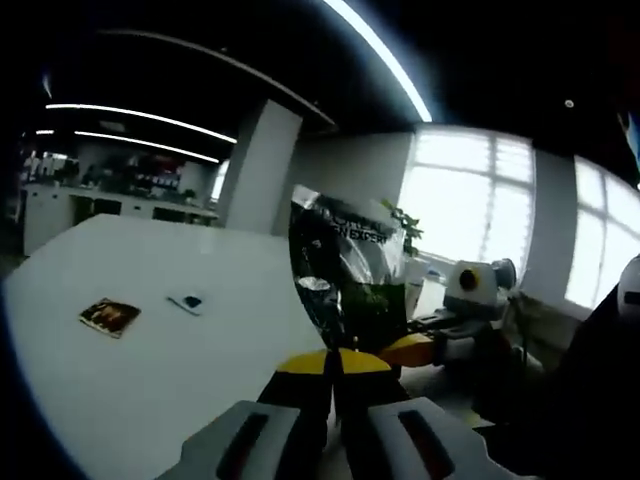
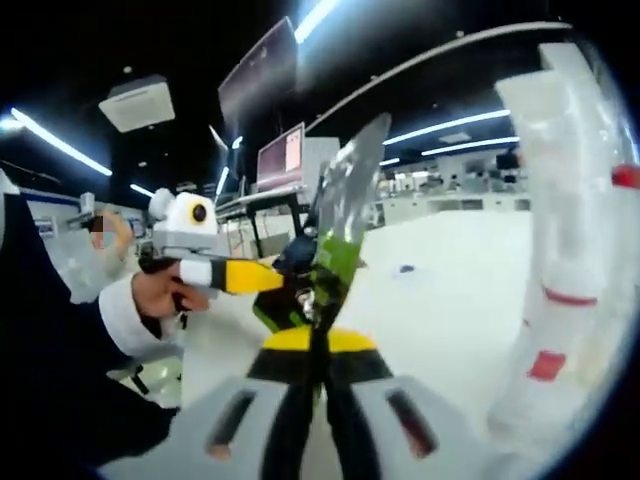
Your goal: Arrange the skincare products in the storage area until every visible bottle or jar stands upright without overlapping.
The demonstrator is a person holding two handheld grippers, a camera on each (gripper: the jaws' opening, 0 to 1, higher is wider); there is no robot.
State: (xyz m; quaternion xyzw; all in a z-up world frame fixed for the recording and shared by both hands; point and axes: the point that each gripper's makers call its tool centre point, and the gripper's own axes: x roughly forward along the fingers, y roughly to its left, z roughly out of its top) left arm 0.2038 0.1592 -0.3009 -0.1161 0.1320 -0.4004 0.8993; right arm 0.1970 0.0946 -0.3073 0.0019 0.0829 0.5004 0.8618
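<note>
Skincare packet (image 1: 345, 265), a glossy dark sachet, stands raised above the white table (image 1: 150, 340), pinched at its lower edge by both the left tool (image 1: 333, 365) and right tool (image 2: 316, 345), jaws closed together, hands meeting.

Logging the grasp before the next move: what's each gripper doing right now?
Left gripper: shut on the glossy black-and-green sachet.
Right gripper: shut on the same sachet, seen edge-on.
</note>
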